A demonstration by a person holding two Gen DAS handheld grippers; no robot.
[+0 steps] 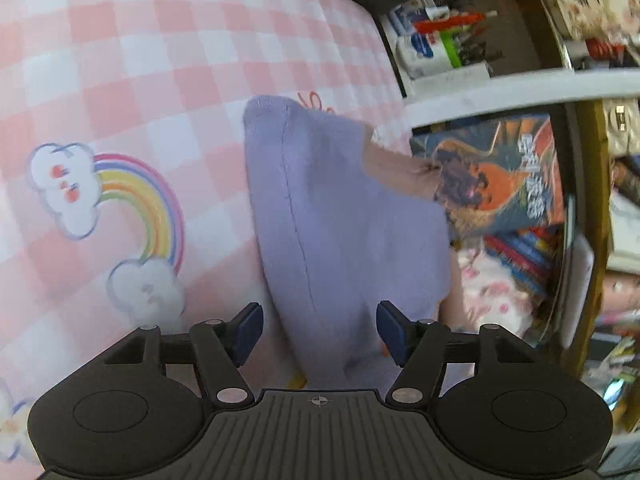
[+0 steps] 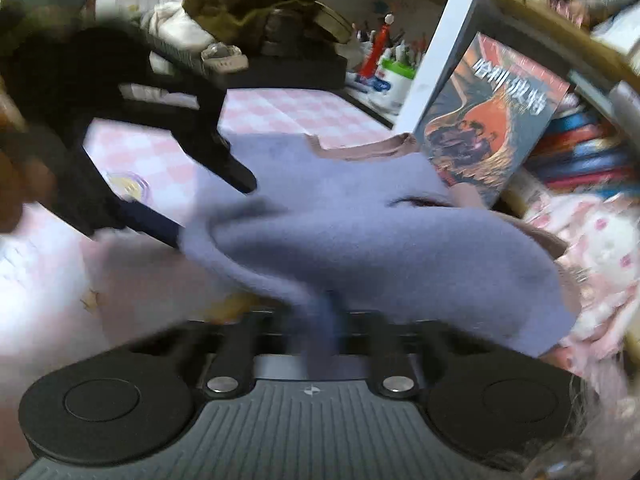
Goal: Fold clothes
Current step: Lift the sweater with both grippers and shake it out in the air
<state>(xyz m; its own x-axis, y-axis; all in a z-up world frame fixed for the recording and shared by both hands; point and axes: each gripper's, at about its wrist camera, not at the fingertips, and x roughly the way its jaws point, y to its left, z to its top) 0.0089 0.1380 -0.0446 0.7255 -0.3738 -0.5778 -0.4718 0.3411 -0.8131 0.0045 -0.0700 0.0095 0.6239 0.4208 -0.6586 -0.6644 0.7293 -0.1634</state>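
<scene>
- Purple garment (image 1: 340, 216) is lying on the pink checked cloth (image 1: 160, 60), near the books (image 1: 508, 184); one fold is draping toward the right gripper (image 2: 320, 320).
- Left gripper (image 1: 319, 330) is sitting w/ jaws spread, gripping nothing; fabric is passing between the fingers (image 1: 249, 328), prob. lined up for a pinch.
- Right gripper is appearing clenched on the garment; the pinch is partly hidden, blurred.
- Lifted edge is prob. being carried over for a fold.

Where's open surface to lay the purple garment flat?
Free: pink checked cloth left of the purple garment, around the rainbow print. Crowded: right side, where the book and floral fabric press against the garment; pen clutter behind.
</scene>
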